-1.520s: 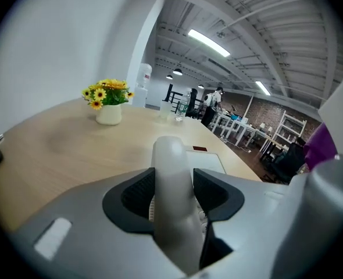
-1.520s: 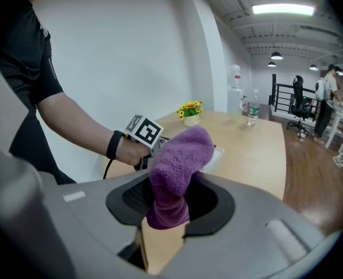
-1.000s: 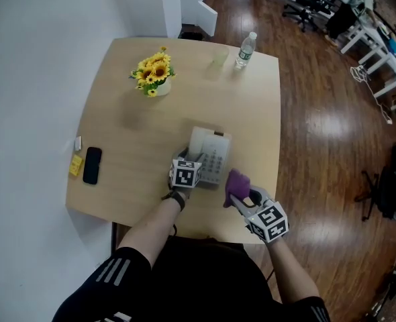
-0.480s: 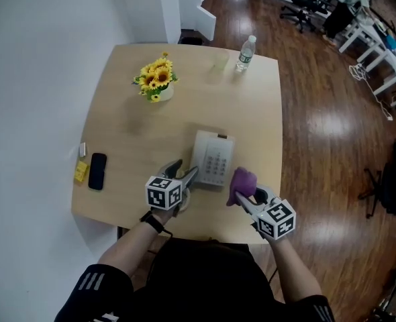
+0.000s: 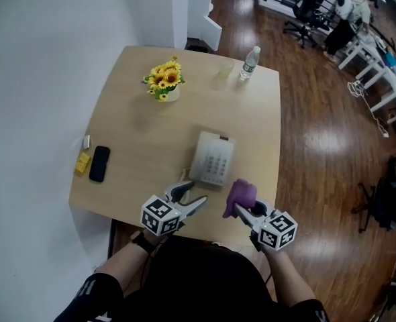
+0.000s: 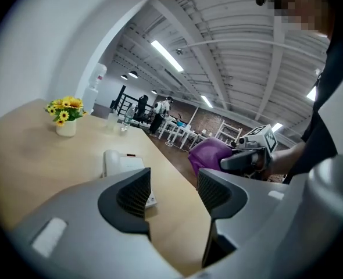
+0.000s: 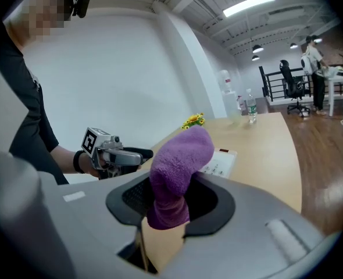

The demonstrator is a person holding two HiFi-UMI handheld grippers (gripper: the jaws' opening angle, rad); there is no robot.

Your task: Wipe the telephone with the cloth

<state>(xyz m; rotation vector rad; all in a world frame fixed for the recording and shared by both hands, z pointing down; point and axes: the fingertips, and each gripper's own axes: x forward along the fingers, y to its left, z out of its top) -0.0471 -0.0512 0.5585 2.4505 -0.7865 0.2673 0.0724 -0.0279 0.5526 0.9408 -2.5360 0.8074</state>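
Note:
A white telephone [image 5: 212, 160] lies flat on the light wooden table [image 5: 144, 139], near its front right part; it also shows in the left gripper view as the telephone [image 6: 122, 163] and in the right gripper view as the telephone [image 7: 219, 161]. My right gripper [image 5: 243, 210] is shut on a purple cloth [image 5: 239, 196], held above the table's front edge, just right of the phone; the cloth [image 7: 176, 173] sticks up between the jaws. My left gripper [image 5: 189, 199] hangs over the front edge, apart from the phone. Its jaws have just been closing, with nothing between them; they stand open [image 6: 172, 190].
A pot of yellow flowers [image 5: 164, 80] stands at the table's back left. A water bottle [image 5: 250, 63] and a clear glass [image 5: 221, 70] stand at the back right. A black phone [image 5: 99, 164] and small yellow item [image 5: 83, 162] lie at the left edge. Wooden floor lies right.
My left gripper has pulled back from the telephone's left side and risen, now over the table's front edge. The right gripper with the cloth shifted only slightly.

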